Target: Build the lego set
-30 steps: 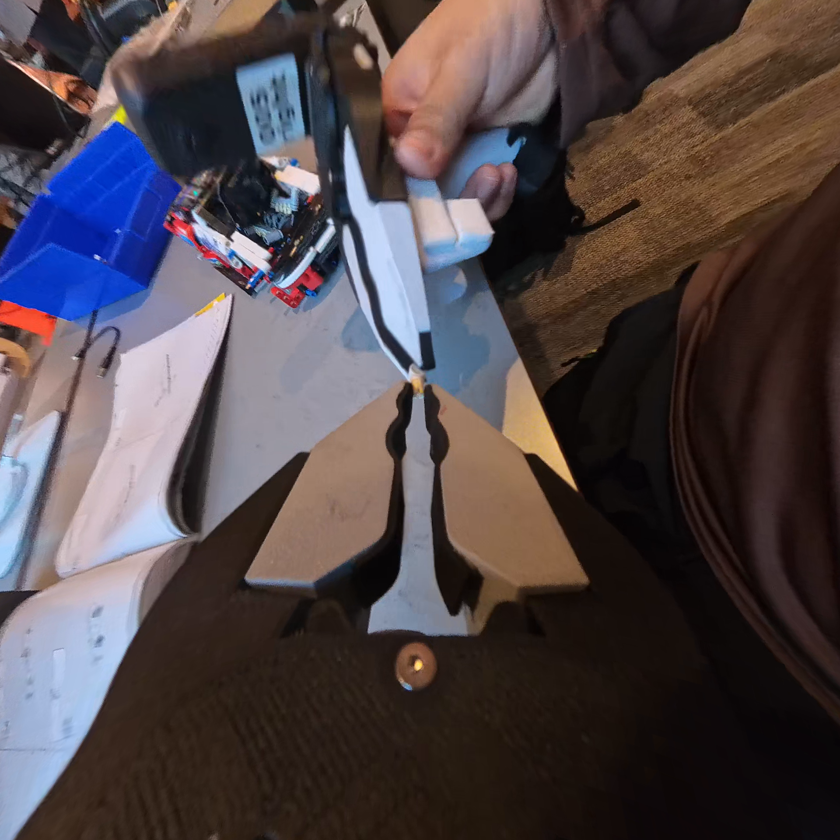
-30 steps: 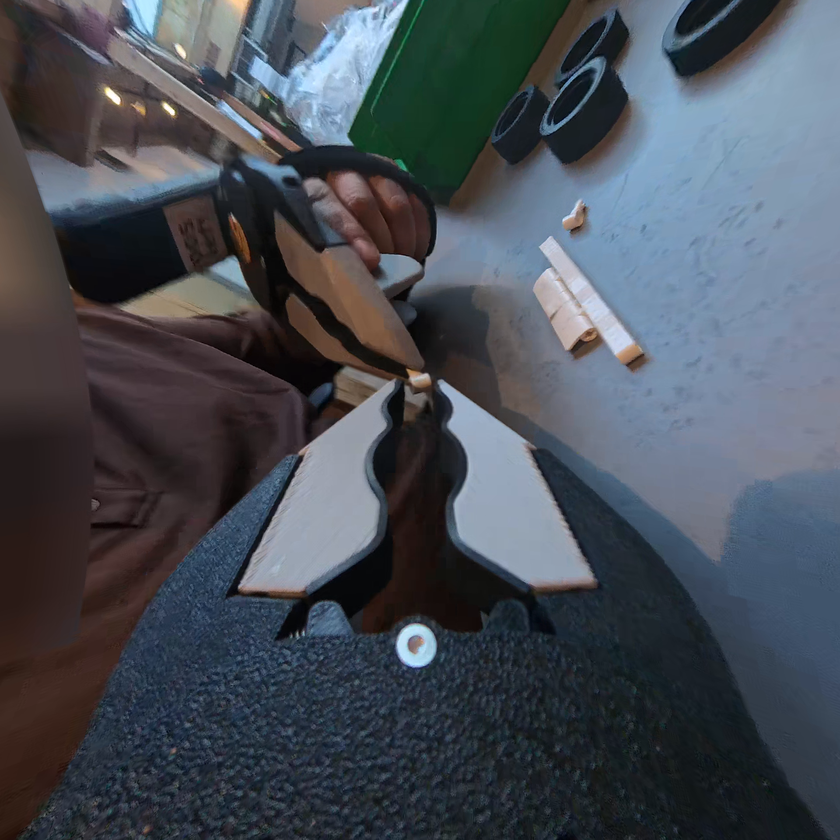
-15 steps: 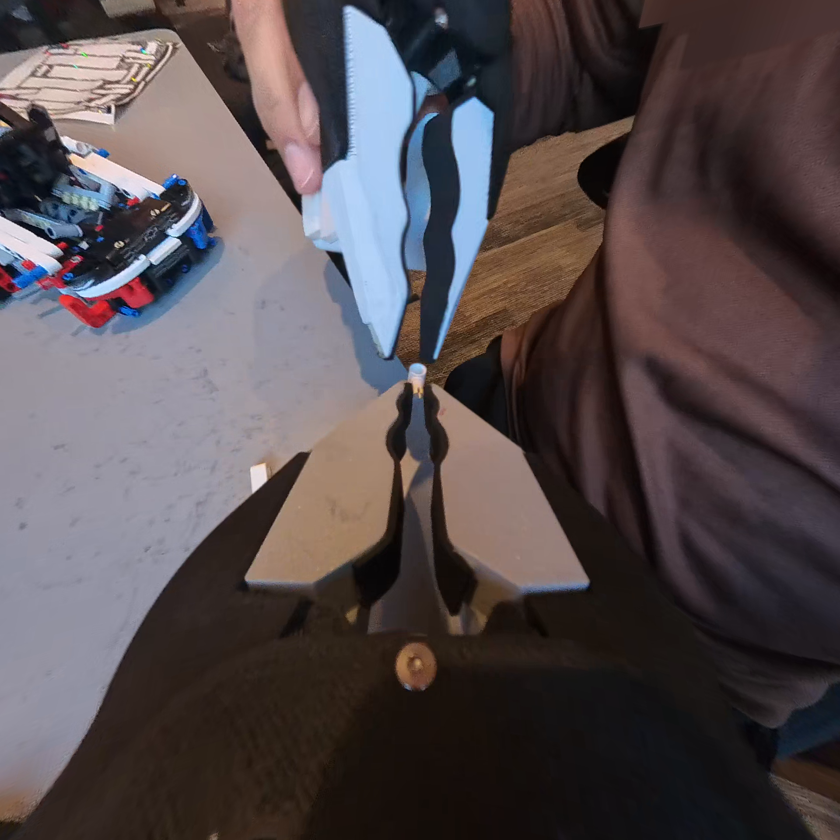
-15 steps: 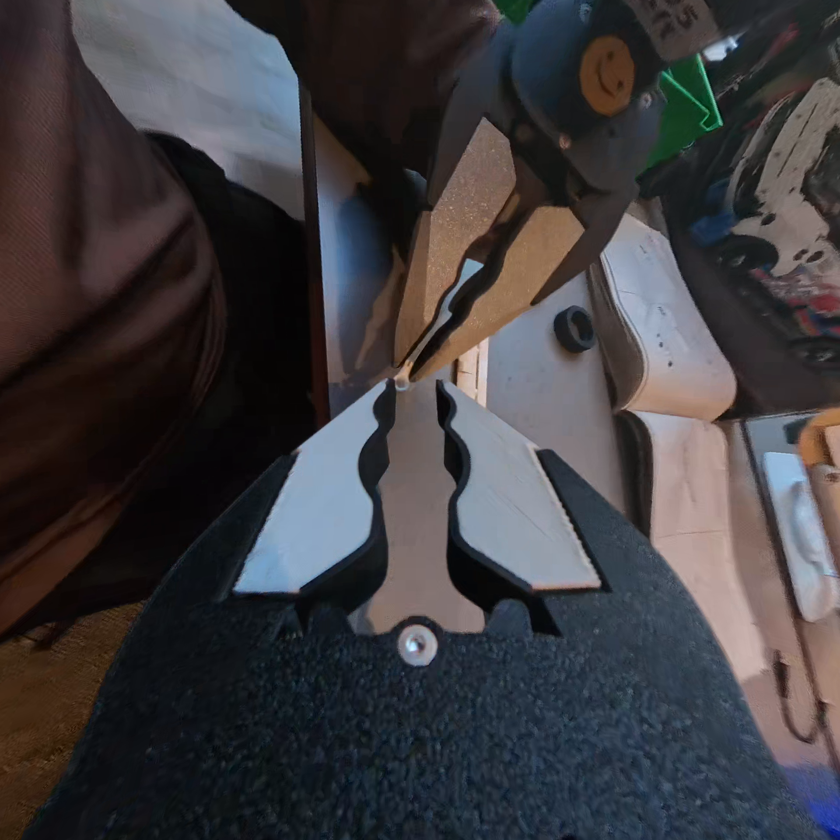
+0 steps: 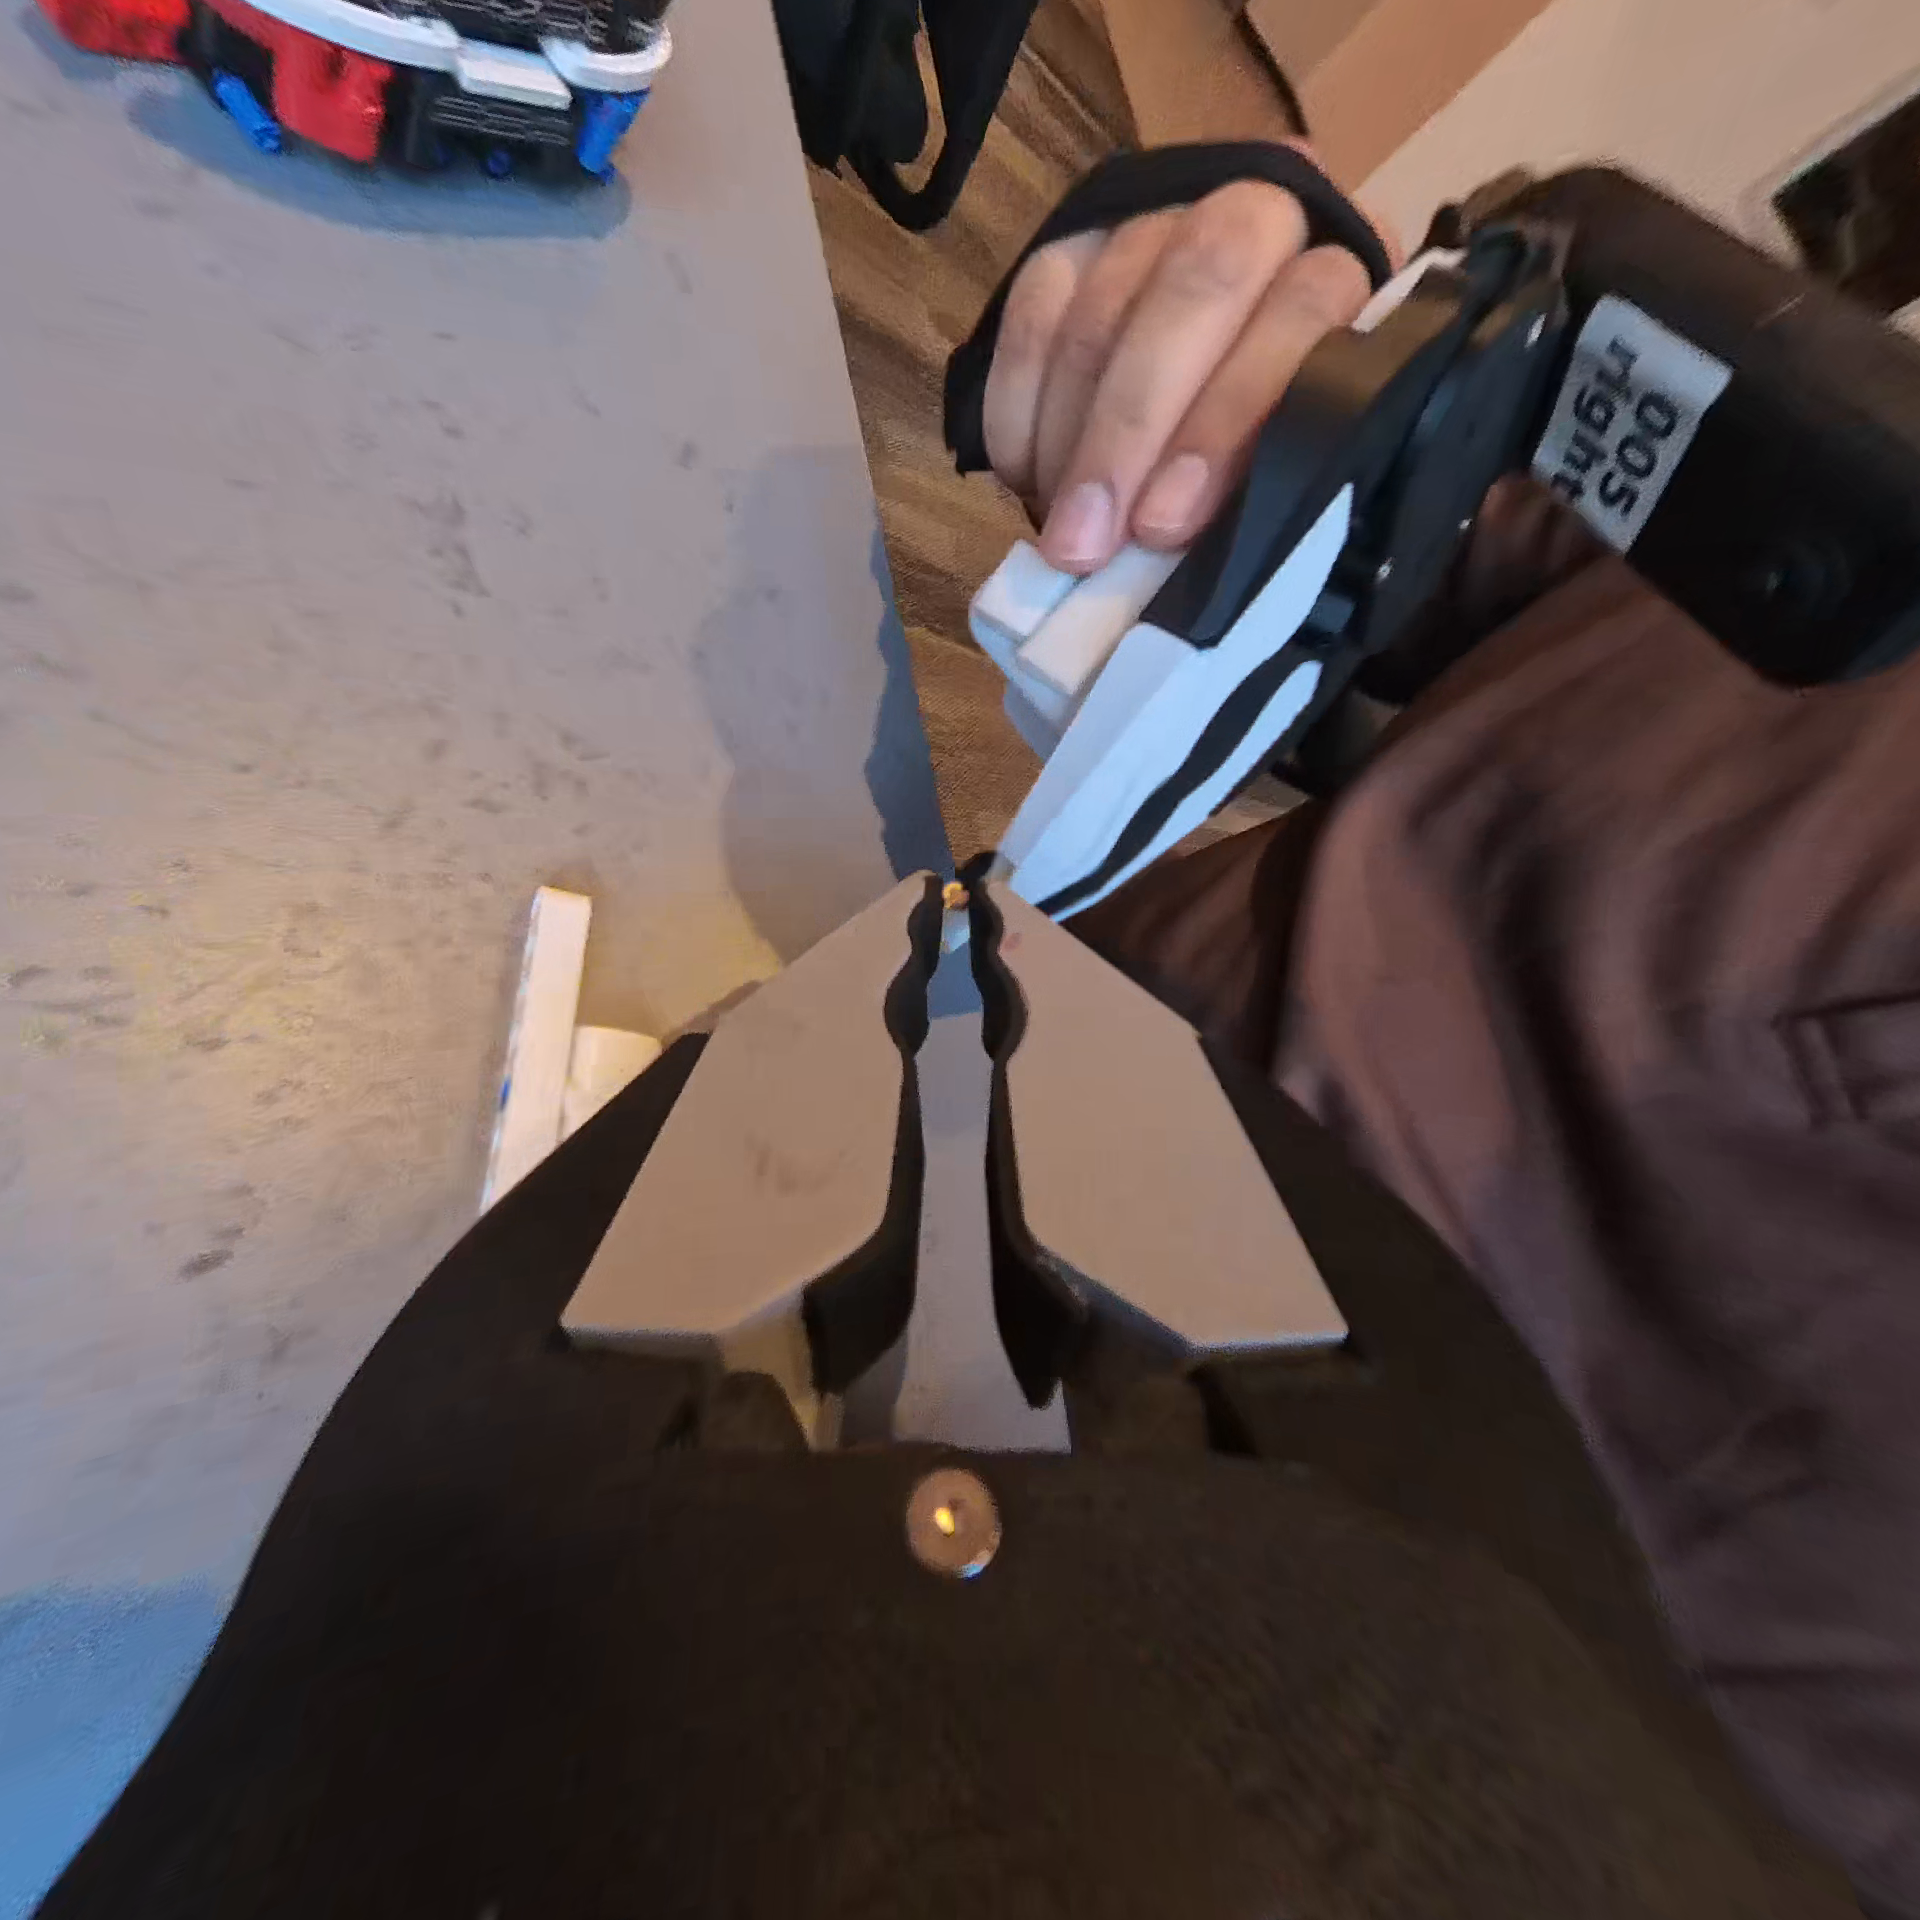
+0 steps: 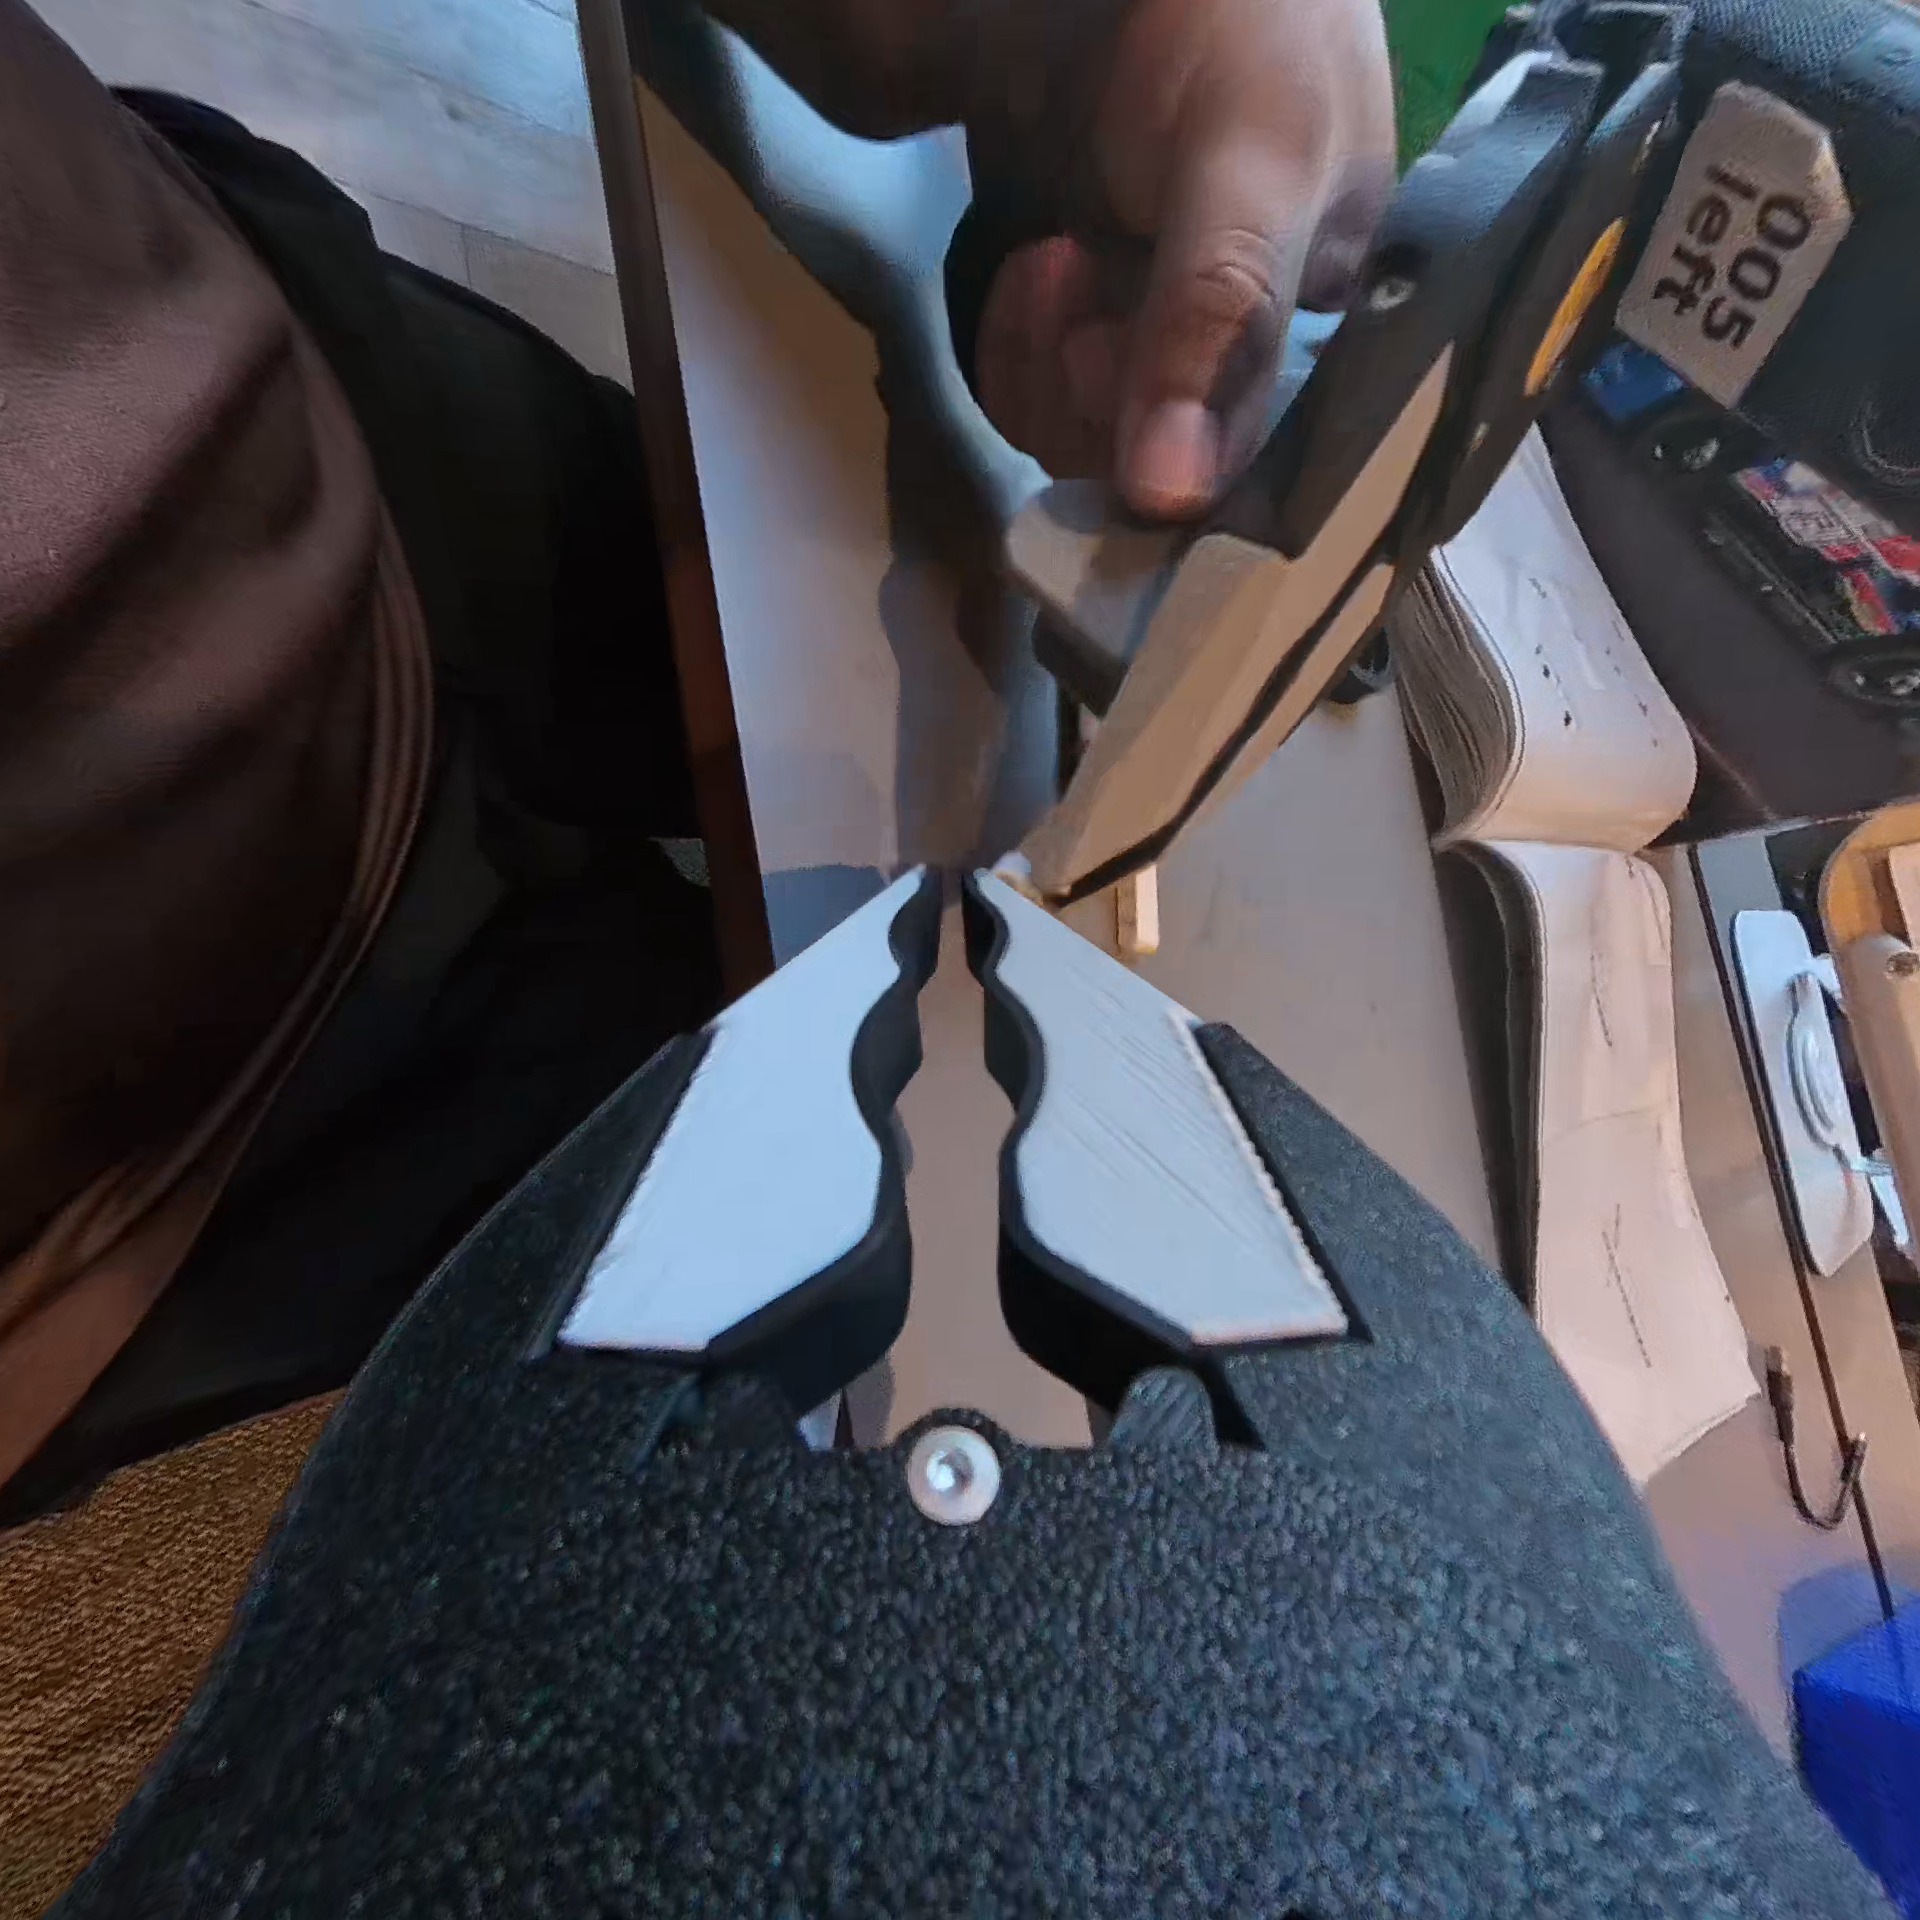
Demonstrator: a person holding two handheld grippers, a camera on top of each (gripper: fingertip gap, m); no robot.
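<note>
The left gripper (image 5: 954,902) pinches a tiny pale lego piece (image 5: 952,923) at its very tips, above the table edge (image 5: 831,436). The right gripper (image 6: 950,878) is nearly closed, tips almost touching it; whether it grips, I cannot tell. The piece looks light, hard and slippery, so hold its flat sides.

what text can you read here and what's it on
I won't quote writing; here is what bears it.
White label on the right gripper: short printed code.
White label on the left gripper: likewise.
Booklet pages: print too small to read.
Lego car: none readable.
</note>
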